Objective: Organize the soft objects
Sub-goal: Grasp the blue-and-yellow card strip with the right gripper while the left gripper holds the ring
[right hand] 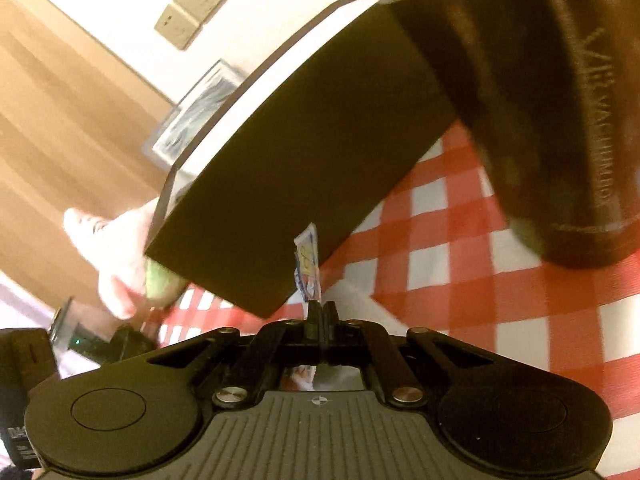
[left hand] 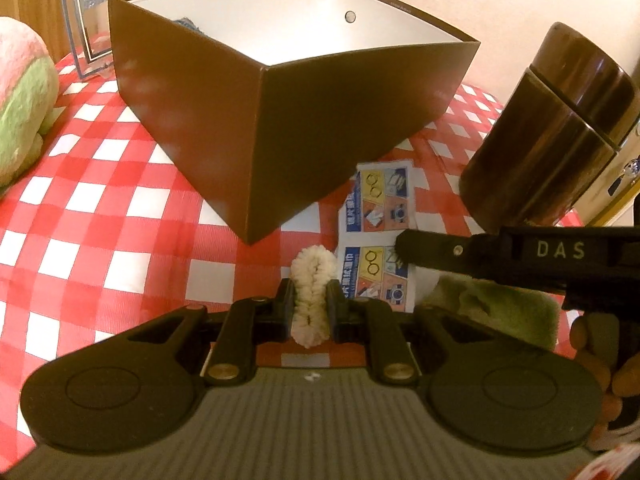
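Cream-coloured and fuzzy, a scrunchie [left hand: 311, 300] stood pinched upright between the narrowed jaws of the left gripper [left hand: 311, 307], low over the red-and-white checked tablecloth [left hand: 100, 200]. Just ahead, one corner of the brown box [left hand: 256, 140] pointed back at the gripper; its pale interior was open at the top.

Only the left wrist view showed the strip of printed wipe packets [left hand: 378, 236] laid out beside that corner, with the right gripper [left hand: 400, 246] reaching in from the right and its tip at the strip's edge. It also showed a green fuzzy cloth [left hand: 500, 308] under that gripper, a pink-and-green plush toy [left hand: 20, 100] at the far left and a framed picture [left hand: 86, 12] behind the box.

The right wrist view, tilted and blurred, showed what the other could not: its own jaws drawn together on the strip [right hand: 308, 268], which stood edge-on above the fingertips. It also showed wall sockets [right hand: 188, 8] and a wood panel [right hand: 60, 100].

A dark brown flask [left hand: 552, 132] stood close on the right, so the strip sat in a narrow lane between flask and box wall. Open cloth lay to the left of the box, up to the plush toy.
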Demonstrator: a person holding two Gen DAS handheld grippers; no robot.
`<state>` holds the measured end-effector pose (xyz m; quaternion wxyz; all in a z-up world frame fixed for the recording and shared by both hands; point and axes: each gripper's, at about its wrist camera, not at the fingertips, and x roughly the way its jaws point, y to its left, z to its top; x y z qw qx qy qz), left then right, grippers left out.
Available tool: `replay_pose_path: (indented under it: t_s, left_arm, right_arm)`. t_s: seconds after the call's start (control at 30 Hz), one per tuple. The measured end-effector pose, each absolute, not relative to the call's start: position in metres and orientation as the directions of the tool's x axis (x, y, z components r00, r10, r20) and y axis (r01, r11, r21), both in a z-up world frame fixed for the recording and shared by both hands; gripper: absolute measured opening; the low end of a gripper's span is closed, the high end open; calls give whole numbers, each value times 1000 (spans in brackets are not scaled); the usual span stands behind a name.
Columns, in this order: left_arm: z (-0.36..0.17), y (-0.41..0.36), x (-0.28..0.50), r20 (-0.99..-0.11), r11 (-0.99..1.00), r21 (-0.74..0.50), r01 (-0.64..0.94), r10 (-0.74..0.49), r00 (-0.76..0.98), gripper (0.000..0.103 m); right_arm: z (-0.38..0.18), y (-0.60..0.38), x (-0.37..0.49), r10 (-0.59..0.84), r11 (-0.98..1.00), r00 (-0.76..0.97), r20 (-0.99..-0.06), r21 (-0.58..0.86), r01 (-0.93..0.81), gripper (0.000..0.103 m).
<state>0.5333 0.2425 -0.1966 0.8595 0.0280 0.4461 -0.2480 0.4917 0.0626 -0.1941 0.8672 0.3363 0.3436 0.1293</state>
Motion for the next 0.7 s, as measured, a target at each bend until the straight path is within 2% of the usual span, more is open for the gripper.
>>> replay_pose_path:
  t_s: [0.33, 0.7]
  left_arm:
    - [-195, 244, 533, -785, 880, -179, 440, -398, 476, 16]
    - [-182, 251, 525, -776, 885, -175, 432, -394, 492, 15]
  right_arm:
    - [-196, 78, 490, 451, 776, 707, -545, 630, -9, 1]
    - [-186, 80, 486, 438, 790, 724, -533, 613, -27, 0]
